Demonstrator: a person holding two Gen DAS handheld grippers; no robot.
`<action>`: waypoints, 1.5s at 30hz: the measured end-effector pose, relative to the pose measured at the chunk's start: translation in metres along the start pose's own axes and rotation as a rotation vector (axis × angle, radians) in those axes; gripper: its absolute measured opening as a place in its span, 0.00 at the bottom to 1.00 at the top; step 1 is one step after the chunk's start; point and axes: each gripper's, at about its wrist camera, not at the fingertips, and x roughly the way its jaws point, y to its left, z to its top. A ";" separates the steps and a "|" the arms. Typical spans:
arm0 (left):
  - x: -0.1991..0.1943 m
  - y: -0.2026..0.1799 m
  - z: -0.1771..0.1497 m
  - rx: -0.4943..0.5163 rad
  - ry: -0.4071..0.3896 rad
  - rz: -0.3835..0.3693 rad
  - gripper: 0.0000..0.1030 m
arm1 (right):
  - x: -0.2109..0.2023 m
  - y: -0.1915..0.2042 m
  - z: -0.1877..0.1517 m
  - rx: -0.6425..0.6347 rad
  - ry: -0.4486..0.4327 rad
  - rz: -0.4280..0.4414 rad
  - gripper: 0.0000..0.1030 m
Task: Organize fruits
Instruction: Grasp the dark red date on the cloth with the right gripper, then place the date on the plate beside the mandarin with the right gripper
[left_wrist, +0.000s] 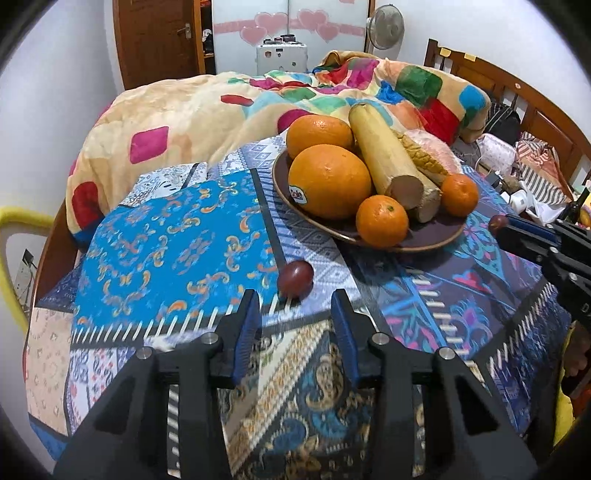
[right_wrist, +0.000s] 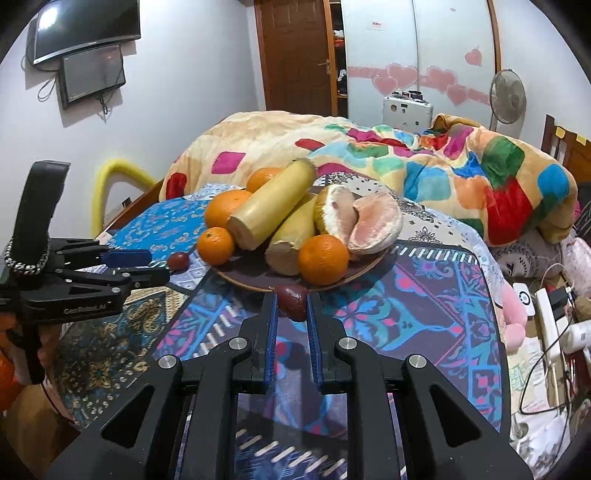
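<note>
Left gripper (left_wrist: 295, 306) at near left, pads apart and pressing on nothing, a small dark-red fruit (left_wrist: 294, 279) lying on the patterned cloth (left_wrist: 166, 236) just beyond the tips. Farther on, toward the middle, a brown plate (left_wrist: 436, 236) loaded with two big oranges (left_wrist: 328, 181), two small mandarins (left_wrist: 382, 220), pale yellow cut stalks (left_wrist: 384, 151) and peeled pomelo pieces (right_wrist: 360, 218). At right, right gripper (right_wrist: 291, 301) clamped on a second dark-red fruit (right_wrist: 293, 297), held just at the plate's near rim.
</note>
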 end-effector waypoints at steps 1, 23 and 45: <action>0.002 0.000 0.001 -0.001 0.001 0.004 0.39 | 0.001 -0.003 0.001 0.000 0.000 -0.001 0.14; -0.007 -0.014 0.012 0.032 -0.056 -0.021 0.19 | 0.002 -0.010 0.010 -0.016 -0.019 0.011 0.14; 0.001 -0.035 0.084 0.044 -0.110 -0.071 0.20 | 0.027 -0.011 0.052 -0.067 -0.026 0.001 0.14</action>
